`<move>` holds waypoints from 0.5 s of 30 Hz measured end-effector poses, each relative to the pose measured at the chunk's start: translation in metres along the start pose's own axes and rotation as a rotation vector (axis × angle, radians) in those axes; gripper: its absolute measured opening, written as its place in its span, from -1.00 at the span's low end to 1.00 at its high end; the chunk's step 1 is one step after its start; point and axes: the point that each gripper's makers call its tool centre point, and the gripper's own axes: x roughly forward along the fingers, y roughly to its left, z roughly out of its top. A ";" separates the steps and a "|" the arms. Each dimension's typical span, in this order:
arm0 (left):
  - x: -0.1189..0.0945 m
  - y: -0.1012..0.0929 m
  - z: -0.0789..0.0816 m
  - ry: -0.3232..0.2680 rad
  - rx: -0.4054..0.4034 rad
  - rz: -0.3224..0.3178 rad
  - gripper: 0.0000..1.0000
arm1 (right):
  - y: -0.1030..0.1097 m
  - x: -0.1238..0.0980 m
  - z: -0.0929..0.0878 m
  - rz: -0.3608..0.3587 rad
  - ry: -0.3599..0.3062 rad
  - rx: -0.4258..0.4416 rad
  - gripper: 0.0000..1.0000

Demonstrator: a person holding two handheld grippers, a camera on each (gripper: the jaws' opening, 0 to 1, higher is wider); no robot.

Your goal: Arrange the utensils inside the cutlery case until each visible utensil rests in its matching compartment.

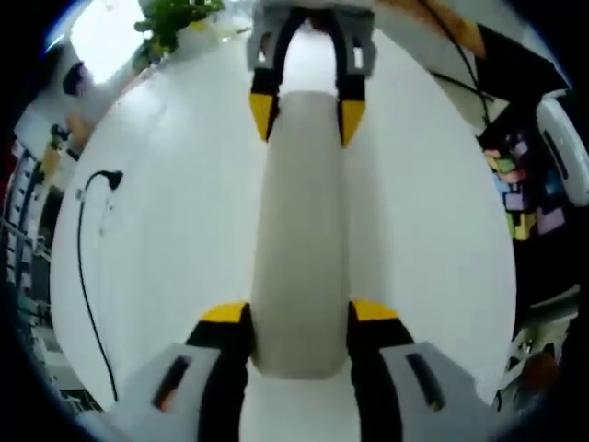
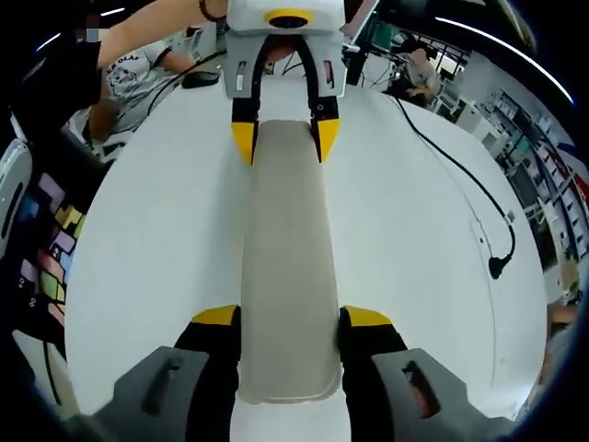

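1. Currently both grippers clamp the same long beige cutlery case [image 1: 302,267] from opposite ends; it lies closed on the white desk [image 1: 166,249].
2. Left gripper view: left gripper [image 1: 301,318] pinches the near end of the case at 6 o'clock, yellow-tipped jaws pressed on both long sides.
3. Same view, 12 o'clock: right gripper [image 1: 306,115] comes in from the far side and grips the far end of the case — its tips touch both edges.
4. Right gripper view: right gripper [image 2: 291,322] is closed around its end of the case [image 2: 287,267] at 6 o'clock; left gripper [image 2: 283,138] holds the opposite end at 12 o'clock.
5. No utensils can be made out; the inside of the case is hidden.
6. Black cable [image 1: 85,258] lies on the desk at 9 o'clock in left gripper view, well apart from the case. In right gripper view it [image 2: 469,198] runs at 3 o'clock.
7. Green plant [image 1: 170,18] sits at 11 o'clock past the desk edge.
8. Person's arm [image 2: 152,32] shows at 11 o'clock in right gripper view.
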 end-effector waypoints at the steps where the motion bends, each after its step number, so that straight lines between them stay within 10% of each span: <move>1: 0.001 0.000 0.000 0.000 -0.001 -0.002 -0.13 | 0.000 0.001 -0.001 0.002 0.006 0.004 -0.14; 15: 0.014 0.001 -0.007 0.031 -0.013 -0.037 -0.13 | 0.000 0.011 -0.006 0.050 -0.004 0.034 -0.13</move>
